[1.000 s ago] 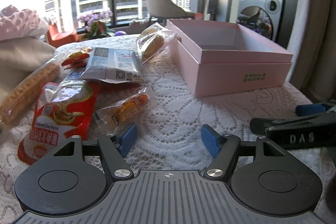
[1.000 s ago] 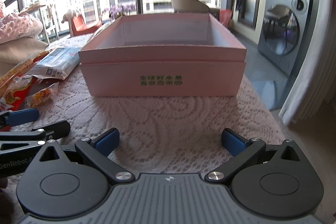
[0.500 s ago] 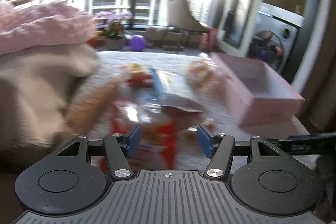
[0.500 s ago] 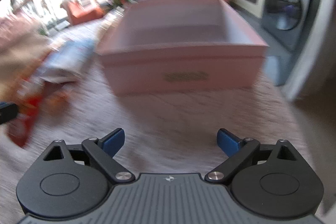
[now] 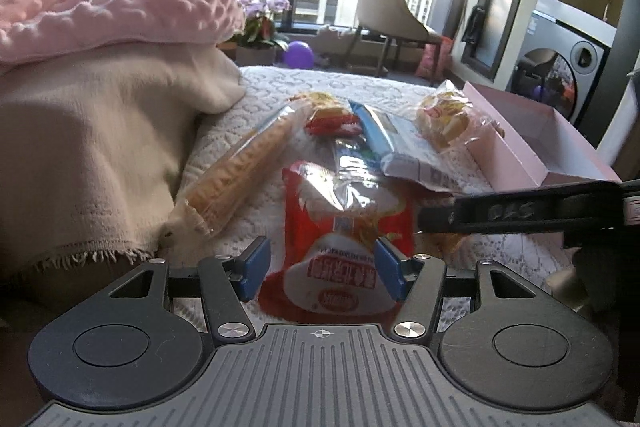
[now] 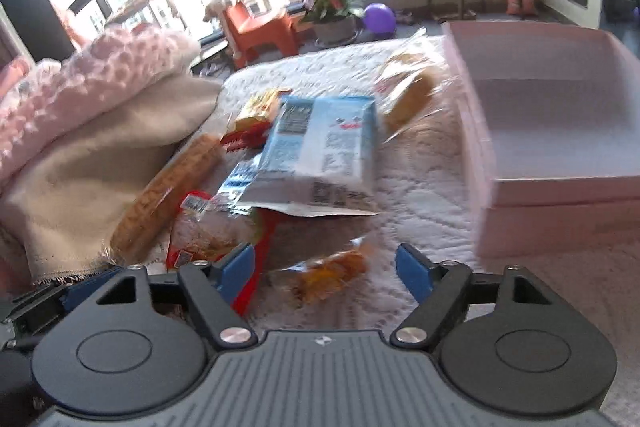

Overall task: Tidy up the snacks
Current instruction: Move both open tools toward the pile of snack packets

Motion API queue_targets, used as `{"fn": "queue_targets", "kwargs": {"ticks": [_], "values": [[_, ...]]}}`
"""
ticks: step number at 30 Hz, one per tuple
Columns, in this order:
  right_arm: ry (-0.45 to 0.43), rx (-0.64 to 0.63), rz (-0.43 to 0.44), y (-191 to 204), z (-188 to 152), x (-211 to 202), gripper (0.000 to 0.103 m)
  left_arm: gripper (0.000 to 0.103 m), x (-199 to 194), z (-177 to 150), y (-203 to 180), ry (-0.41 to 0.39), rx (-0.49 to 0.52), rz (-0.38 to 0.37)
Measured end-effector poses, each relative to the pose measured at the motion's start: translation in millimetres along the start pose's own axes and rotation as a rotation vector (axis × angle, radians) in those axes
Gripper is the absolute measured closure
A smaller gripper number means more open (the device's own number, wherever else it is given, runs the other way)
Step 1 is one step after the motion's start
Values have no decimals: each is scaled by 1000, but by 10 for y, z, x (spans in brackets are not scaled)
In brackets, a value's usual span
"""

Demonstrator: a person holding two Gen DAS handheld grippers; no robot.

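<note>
**Snack pile on lace cloth, both grippers spread over it**

Surface: white lace cloth (image 5: pixel 352 83), raised looped pattern. On its left side a beige fringed blanket (image 5: pixel 92 147) lies under a pink bobbled one (image 5: pixel 112 15).

Snacks, six counted, all in glossy crinkled film:
- red packet (image 5: pixel 344 227), flat, white oval label, nearest the left gripper (image 5: pixel 322 269)
- long ridged golden roll (image 5: pixel 244 167) in clear wrap, lying diagonally beside the blanket
- blue-and-white flat pack (image 6: pixel 324 151), resting on top of the others
- small red-and-yellow pack (image 6: pixel 256 115) behind it
- round bun (image 6: pixel 408 95) in clear wrap, touching the pink box (image 6: pixel 560 131)
- small orange snack (image 6: pixel 332 267), clear wrap, blurred

Box: one, pink cardboard, rectangular, open, nothing seen inside, right of the pile.

Left gripper: blue pads spread, straddling the red packet's lower end without pinching. Right gripper (image 6: pixel 324 269): spread wide around the orange snack; contact unclear.
</note>
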State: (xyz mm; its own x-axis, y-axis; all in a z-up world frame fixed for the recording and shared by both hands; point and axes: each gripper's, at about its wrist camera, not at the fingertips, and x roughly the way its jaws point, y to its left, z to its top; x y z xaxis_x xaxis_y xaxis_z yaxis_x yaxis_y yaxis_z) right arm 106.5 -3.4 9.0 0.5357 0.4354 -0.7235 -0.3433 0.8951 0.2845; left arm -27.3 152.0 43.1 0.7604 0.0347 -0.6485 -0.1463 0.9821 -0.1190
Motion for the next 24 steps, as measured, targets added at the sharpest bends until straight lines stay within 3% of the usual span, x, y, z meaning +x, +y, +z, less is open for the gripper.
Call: {"fn": "queue_targets", "kwargs": {"ticks": [2, 4, 6, 8, 9, 11, 17, 24], "values": [[47, -22, -17, 16, -20, 78, 55, 40, -12, -14, -5, 1, -4, -8], [31, -27, -16, -22, -49, 30, 61, 40, -11, -20, -5, 4, -6, -18], [26, -19, -18, -96, -61, -52, 73, 40, -6, -26, -20, 5, -5, -22], [16, -16, -28, -188, -83, -150, 77, 40, -1, -33, -44, 7, -5, -27], [5, -9, -43, -249, -106, -211, 87, 40, 1, -36, -61, 8, -3, -29], [-4, -7, -62, -376, -149, -321, 93, 40, 8, -33, -89, 10, 0, -31], [-6, 44, -139, -792, -311, -512, 94, 41, 42, -22, -194, 11, 5, -51], [2, 47, -125, -837, -422, -547, 93, 42, 12, -61, -241, 16, 19, -60]]}}
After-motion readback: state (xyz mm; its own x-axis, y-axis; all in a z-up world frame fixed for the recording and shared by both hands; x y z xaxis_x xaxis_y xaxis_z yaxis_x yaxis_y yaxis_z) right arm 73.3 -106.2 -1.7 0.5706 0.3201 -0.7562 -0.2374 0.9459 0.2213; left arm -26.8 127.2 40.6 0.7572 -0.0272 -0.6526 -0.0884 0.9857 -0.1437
